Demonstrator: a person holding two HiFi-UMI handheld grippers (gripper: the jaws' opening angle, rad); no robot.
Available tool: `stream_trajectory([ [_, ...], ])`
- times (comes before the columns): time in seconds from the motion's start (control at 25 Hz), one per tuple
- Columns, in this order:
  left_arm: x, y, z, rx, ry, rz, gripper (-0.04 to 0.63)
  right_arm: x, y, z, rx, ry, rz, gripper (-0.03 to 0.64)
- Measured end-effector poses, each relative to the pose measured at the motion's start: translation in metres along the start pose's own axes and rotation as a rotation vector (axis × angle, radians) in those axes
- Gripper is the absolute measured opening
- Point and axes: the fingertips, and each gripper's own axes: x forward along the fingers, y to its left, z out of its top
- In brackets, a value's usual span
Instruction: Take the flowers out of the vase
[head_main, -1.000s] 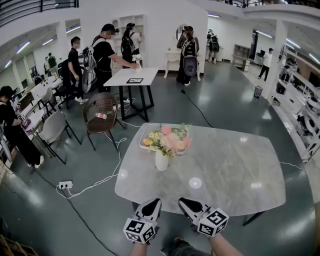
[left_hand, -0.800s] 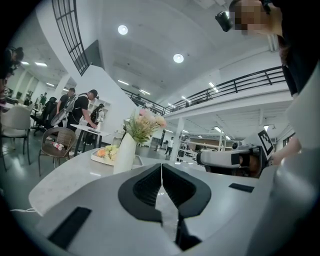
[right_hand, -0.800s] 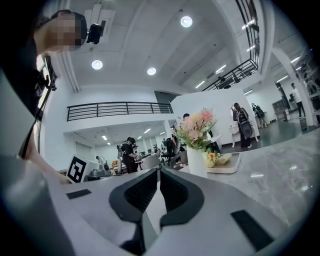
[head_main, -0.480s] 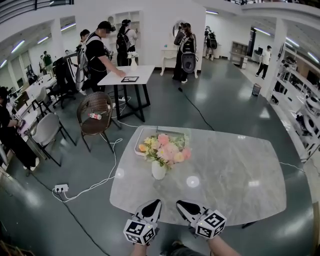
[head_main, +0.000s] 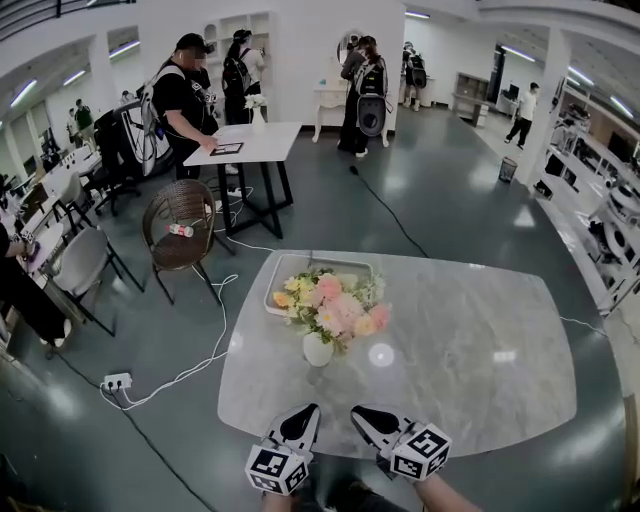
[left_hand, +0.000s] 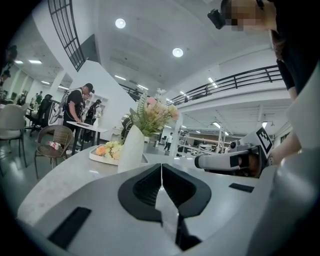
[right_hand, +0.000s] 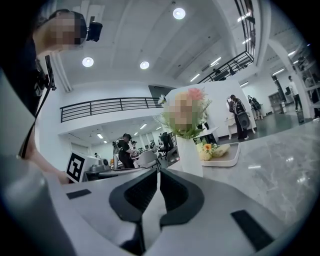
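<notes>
Head view shows me the flowers (head_main: 338, 308), a pink, yellow and green bunch, standing in the white vase (head_main: 318, 350). The vase stands upright on the grey stone desk (head_main: 470, 350), on its left half. Just behind the vase lies a flat white tray (head_main: 330, 262) with a few loose yellow and orange blooms in it.

My two tools are at the near edge of the desk, side by side, well apart from the vase. The left tool (head_main: 303, 420) has its jaws pressed together with nothing between them. I see that in the left gripper view, where the vase stands ahead and a bit to the left. The right tool (head_main: 368, 420) is pressed together too and holds nothing. In the right gripper view the vase stands ahead and a bit to the right, with the tray behind it.

On the floor left of the desk, a white cable (head_main: 216, 330) runs to a power strip (head_main: 116, 381). Farther off stand a brown wicker chair (head_main: 180, 215) with a small thing on its seat and a grey chair (head_main: 80, 262). Behind them is a small white table (head_main: 260, 140) with a dark flat thing (head_main: 226, 148) on it. A person in black (head_main: 180, 95) leans on it. More people stand at the back of the big room.
</notes>
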Motion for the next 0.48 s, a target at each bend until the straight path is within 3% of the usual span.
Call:
stream_trajectory([
  [0.48,0.03,0.047,0.019,0.058,0.026,-0.152,0.018,0.044,-0.015,0.012,-0.003,-0.043,-0.15,0.031],
])
